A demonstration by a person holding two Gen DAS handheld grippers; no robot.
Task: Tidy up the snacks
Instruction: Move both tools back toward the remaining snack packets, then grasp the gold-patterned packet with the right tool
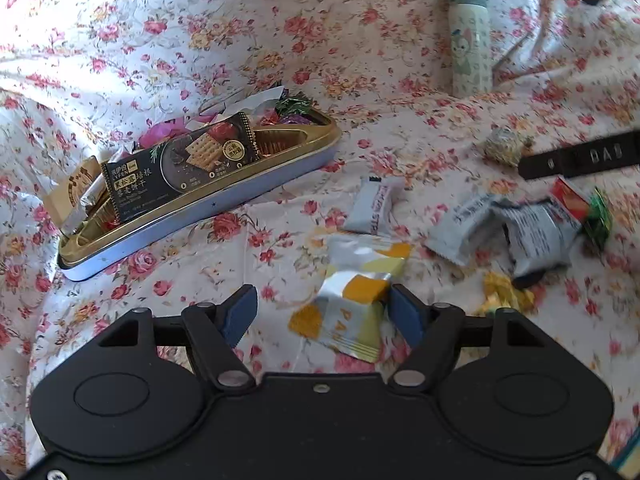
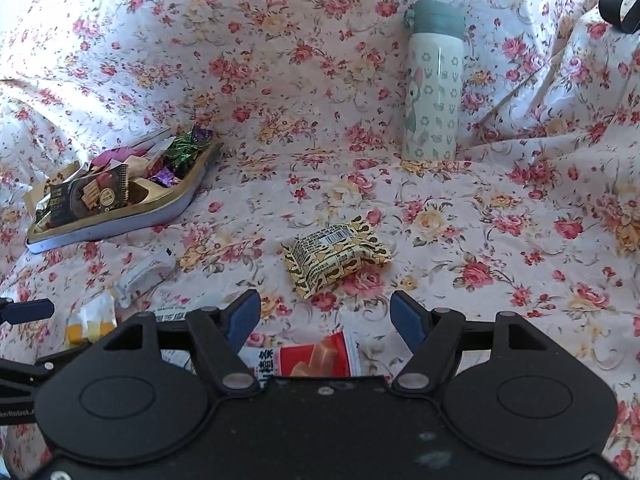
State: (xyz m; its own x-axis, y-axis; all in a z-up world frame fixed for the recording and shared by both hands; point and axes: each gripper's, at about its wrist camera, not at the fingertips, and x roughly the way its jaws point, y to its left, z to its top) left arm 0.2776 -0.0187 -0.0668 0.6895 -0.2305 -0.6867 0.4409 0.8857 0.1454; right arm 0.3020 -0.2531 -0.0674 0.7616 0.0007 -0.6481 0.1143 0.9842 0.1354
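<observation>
A gold-rimmed tin (image 1: 248, 196) (image 2: 120, 220) on the floral cloth holds a black cracker packet (image 1: 180, 164) and several candies. My left gripper (image 1: 322, 312) is open, its fingers on either side of a silver-and-yellow packet (image 1: 352, 308) that lies on the cloth; the right finger touches it. Grey packets (image 1: 500, 232), a white packet (image 1: 374, 208) and a red-and-green one (image 1: 580, 208) lie to its right. My right gripper (image 2: 324, 320) is open and empty, just short of a yellow-and-black packet (image 2: 336, 256). A red packet (image 2: 312, 356) lies under it.
A pale green bottle (image 1: 470, 40) (image 2: 434, 84) stands at the back right. The right gripper's black finger (image 1: 580, 156) crosses the left wrist view near a gold foil candy (image 1: 504, 146). The cloth rises in folds at the back and left.
</observation>
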